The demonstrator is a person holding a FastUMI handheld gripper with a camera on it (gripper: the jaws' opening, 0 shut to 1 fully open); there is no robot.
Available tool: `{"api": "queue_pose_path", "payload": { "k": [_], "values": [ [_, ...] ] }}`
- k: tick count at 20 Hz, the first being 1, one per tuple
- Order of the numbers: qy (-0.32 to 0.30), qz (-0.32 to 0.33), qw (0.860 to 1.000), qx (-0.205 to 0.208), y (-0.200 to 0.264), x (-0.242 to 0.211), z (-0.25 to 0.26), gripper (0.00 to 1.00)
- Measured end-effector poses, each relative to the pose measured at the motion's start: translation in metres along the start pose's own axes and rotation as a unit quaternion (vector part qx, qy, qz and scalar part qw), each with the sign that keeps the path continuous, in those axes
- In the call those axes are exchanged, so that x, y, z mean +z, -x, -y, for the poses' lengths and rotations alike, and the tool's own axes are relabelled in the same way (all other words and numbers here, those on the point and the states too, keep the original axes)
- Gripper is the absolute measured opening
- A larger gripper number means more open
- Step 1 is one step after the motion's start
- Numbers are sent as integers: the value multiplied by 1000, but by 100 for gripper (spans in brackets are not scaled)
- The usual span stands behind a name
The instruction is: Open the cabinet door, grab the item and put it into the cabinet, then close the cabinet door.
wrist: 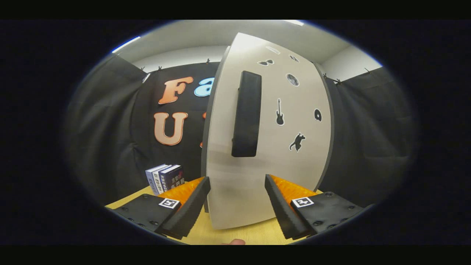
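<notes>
The cabinet (268, 140) stands upright on the wooden table (254, 235), directly ahead of the gripper (237, 200), and its pale grey door (235, 191) faces the camera and looks shut, so nothing of the inside or of what it may hold can be seen. A long black handle (246, 114) runs vertically on the door, a little left of the door's middle, above and beyond the gap between the fingers. To the right of the handle the door carries several small dark stickers (279, 112): a guitar, a cat, a round moon-like disc and a few more near the top that are too small and too bent by the lens to make out. The gripper is open, its two fingers spread wide and pressing on nothing; the lower part of the door shows between them, and whether the fingertips (202, 187) touch the door or stop just short of it cannot be told. The dark left edge of the cabinet runs down just behind the left finger. Left of the cabinet, near the left finger and partly hidden behind it, a few books (165, 178) stand upright side by side on the table, close to the black cloth wall (110, 129); their lower ends are covered by the finger. At the near edge of the table, between the fingers, a small tip of a person's finger (234, 241) peeks in, mostly cut off.
</notes>
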State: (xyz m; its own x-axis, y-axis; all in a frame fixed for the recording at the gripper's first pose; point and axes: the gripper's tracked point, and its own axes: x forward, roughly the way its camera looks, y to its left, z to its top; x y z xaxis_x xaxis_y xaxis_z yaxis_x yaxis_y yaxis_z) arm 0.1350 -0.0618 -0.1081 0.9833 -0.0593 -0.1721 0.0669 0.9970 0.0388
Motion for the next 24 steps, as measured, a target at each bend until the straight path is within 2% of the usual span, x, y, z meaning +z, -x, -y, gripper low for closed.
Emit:
{"api": "queue_pose_path", "payload": {
  "k": [5,13,24],
  "values": [
    [-26,2,999,32,-16,-5,-6,96],
    [-19,1,997,69,-55,0,-32,96],
    [-21,-3,997,73,-94,-12,-29,96]
  ]
}}
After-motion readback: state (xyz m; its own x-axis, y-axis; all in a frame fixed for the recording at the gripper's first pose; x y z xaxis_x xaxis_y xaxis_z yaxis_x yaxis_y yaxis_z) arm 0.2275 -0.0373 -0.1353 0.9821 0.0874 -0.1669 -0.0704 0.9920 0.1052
